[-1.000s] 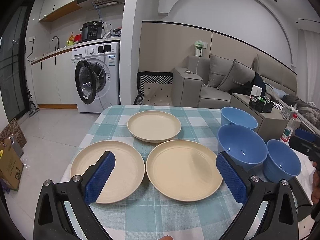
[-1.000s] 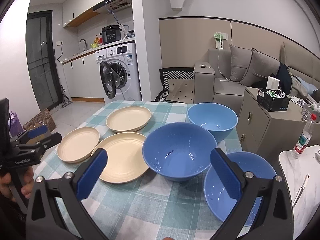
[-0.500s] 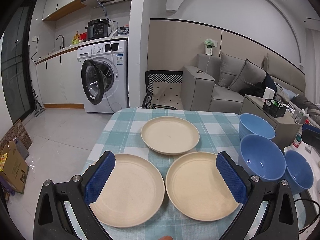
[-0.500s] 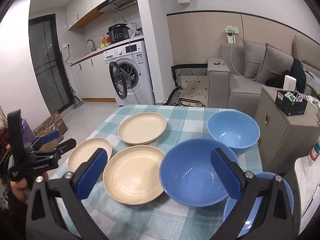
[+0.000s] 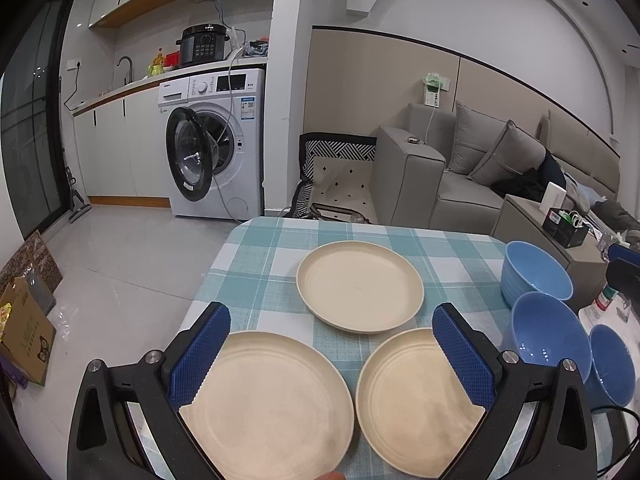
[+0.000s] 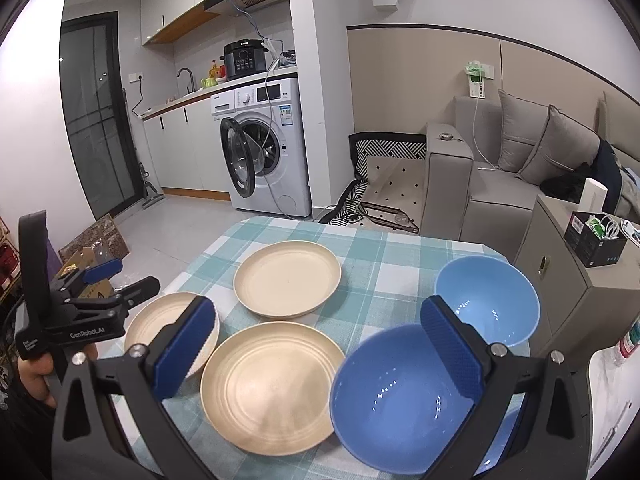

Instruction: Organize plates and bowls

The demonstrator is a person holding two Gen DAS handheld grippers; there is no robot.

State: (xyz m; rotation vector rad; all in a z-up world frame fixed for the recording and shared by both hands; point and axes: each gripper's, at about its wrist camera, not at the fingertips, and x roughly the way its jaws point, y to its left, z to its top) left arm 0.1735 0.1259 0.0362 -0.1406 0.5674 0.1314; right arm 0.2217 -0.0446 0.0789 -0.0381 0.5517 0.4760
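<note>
- The left gripper (image 5: 331, 350) is hovering above the near edge of the table (image 5: 276, 248), and its blue pads (image 5: 199, 356) are standing wide apart with nothing between them.
- Under this gripper two cream plates are lying side by side: the near-left plate (image 5: 272, 404) and the near-right plate (image 5: 416, 400), very close together at the rims, though I cannot tell if they are touching.
- A third cream plate, the far plate (image 5: 359, 285), is sitting behind them, nearer the middle of the checked tablecloth (image 5: 452, 252).
- The right gripper (image 6: 318, 346) is also hanging open above the table, wide, and it is gripping nothing.
- Between its fingers, the near-right plate and the middle blue bowl (image 6: 394, 396) are showing; this bowl is standing just beside the plate.
- The far blue bowl (image 6: 490, 300) is standing upright behind the middle one, near the right edge of the table.
- The nearest blue bowl (image 5: 612, 364) is showing clearly only in the left wrist view, at the right edge, close to the middle bowl.
- A person's hand (image 6: 34, 376) is holding the handle of the left gripper at the left side of the right wrist view.
- A washing machine (image 6: 264, 148) with its door open is standing in the background, and a grey sofa (image 6: 520, 168) is at the right.
</note>
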